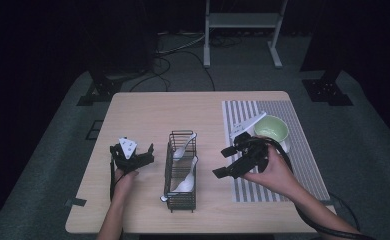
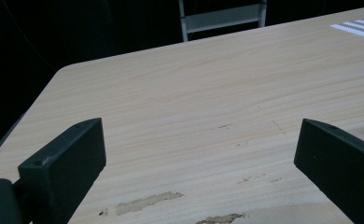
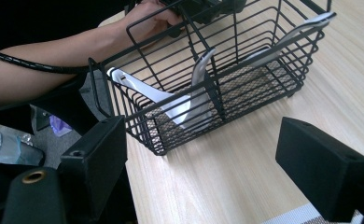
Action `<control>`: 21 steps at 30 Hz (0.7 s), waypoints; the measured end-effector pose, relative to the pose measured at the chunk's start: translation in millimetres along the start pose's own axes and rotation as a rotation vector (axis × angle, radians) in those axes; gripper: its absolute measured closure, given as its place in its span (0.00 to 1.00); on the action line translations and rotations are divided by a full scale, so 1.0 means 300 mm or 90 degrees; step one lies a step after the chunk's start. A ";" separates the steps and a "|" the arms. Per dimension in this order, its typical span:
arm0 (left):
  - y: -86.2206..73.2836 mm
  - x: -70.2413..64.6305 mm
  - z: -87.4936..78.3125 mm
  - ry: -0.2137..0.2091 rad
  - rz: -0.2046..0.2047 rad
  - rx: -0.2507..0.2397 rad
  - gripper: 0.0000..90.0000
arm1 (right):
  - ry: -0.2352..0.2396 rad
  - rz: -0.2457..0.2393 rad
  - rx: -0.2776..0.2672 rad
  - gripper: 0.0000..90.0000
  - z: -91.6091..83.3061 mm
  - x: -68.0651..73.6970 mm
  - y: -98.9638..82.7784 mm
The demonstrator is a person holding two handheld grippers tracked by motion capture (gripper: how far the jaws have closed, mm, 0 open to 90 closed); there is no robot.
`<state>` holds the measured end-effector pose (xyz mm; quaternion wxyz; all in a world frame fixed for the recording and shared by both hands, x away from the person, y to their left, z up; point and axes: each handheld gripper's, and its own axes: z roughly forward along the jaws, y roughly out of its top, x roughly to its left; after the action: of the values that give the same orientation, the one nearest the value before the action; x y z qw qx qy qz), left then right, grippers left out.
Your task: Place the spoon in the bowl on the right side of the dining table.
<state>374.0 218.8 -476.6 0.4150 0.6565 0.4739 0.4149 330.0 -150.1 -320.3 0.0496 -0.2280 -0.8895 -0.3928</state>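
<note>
Two hand-held grippers over a pale wooden counter (image 1: 148, 112), both released, jaws spread wide and grasping nothing. Left hand-held gripper (image 1: 132, 156) at about 9 o'clock from the wire basket, gripped by the left hand (image 1: 124, 181), grey three-cornered plate on top; jaws seen in the left gripper view (image 2: 196, 158) framing bare wood with a few scuffed patches near the bottom edge. Right hand-held gripper (image 1: 231, 161) at about 3 o'clock from the basket, gripped by the right hand (image 1: 275, 172), pointing toward the basket; black cable trailing back along the forearm.

Black wire basket (image 1: 182, 170) near the counter's middle, long axis running 12 to 6 o'clock, split by a divider into two compartments. One white soup spoon (image 1: 183, 148) leaning in the far compartment, handle past the rim at about 1 o'clock. Two more white spoons (image 1: 185, 182) in the near compartment, one handle up against the divider, another poking over the near rim. Same basket (image 3: 208, 79) in the right gripper view between the spread jaws, spoons (image 3: 182, 105) resting on its mesh floor.

Striped placemat (image 1: 303, 165) at 3 o'clock on the counter. Pale green bowl (image 1: 271, 129) on its far part, a white spoon (image 1: 249, 124) just beside it at 9 o'clock.
</note>
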 end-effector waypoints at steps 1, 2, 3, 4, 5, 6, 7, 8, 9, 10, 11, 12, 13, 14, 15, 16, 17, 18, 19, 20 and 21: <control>0.000 0.000 0.000 0.000 0.000 0.000 0.01 | 0.001 -0.004 0.003 0.17 0.006 0.001 0.007; 0.000 0.000 0.000 0.000 0.000 0.000 0.01 | 0.001 -0.004 0.003 0.17 0.006 0.001 0.007; 0.000 0.000 0.000 0.000 0.001 0.001 0.01 | 0.004 -0.002 0.005 0.17 0.009 0.003 0.015; 0.000 0.000 0.000 -0.001 0.001 0.000 0.01 | 0.004 -0.002 0.006 0.17 0.010 0.003 0.017; 0.000 0.000 0.000 -0.001 0.001 0.001 0.01 | 0.004 -0.003 0.007 0.17 0.011 0.004 0.021; 0.000 0.000 0.000 -0.001 0.001 0.001 0.01 | 0.004 -0.003 0.007 0.17 0.011 0.004 0.021; 0.000 0.000 0.000 0.000 0.000 0.001 0.01 | 0.004 -0.006 0.010 0.17 0.014 0.004 0.029; 0.000 0.000 0.000 0.000 0.000 0.001 0.01 | 0.003 -0.005 0.010 0.17 0.016 0.005 0.032; 0.000 0.000 0.000 0.000 0.000 0.001 0.01 | 0.003 -0.006 0.012 0.17 0.017 0.006 0.035; 0.000 0.000 0.000 0.000 0.000 0.001 0.01 | 0.003 -0.006 0.012 0.17 0.017 0.006 0.035; 0.000 0.000 0.000 -0.001 0.001 0.001 0.01 | 0.003 -0.007 0.013 0.17 0.021 0.008 0.041; 0.000 0.000 0.000 -0.001 0.001 0.000 0.01 | 0.003 -0.005 0.014 0.17 0.022 0.009 0.043; 0.000 0.000 0.000 -0.001 0.001 0.000 0.01 | 0.003 -0.005 0.014 0.17 0.022 0.009 0.043; 0.000 0.000 0.000 -0.001 0.001 0.000 0.01 | 0.004 -0.005 0.015 0.17 0.024 0.010 0.046; 0.000 0.000 0.000 -0.001 0.001 0.001 0.01 | 0.003 -0.008 0.018 0.17 0.027 0.009 0.048; 0.000 0.000 0.000 -0.001 0.000 0.000 0.01 | 0.003 -0.008 0.020 0.17 0.032 0.010 0.053; 0.000 0.000 0.000 -0.001 0.000 0.001 0.01 | 0.003 -0.009 0.021 0.17 0.034 0.009 0.055; 0.000 0.000 0.000 -0.001 0.000 0.001 0.01 | 0.004 -0.009 0.021 0.17 0.036 0.009 0.057; 0.000 0.000 0.000 -0.001 0.000 0.001 0.01 | 0.004 -0.008 0.022 0.17 0.037 0.010 0.059; 0.000 0.000 0.000 -0.001 0.001 0.001 0.01 | 0.004 -0.009 0.022 0.17 0.038 0.010 0.062; 0.000 0.000 0.000 -0.001 0.001 0.001 0.01 | 0.004 -0.008 0.021 0.17 0.039 0.010 0.063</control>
<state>374.1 218.8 -476.6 0.4147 0.6573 0.4733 0.4147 336.8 -129.3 -314.7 0.0537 -0.2206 -0.8971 -0.3791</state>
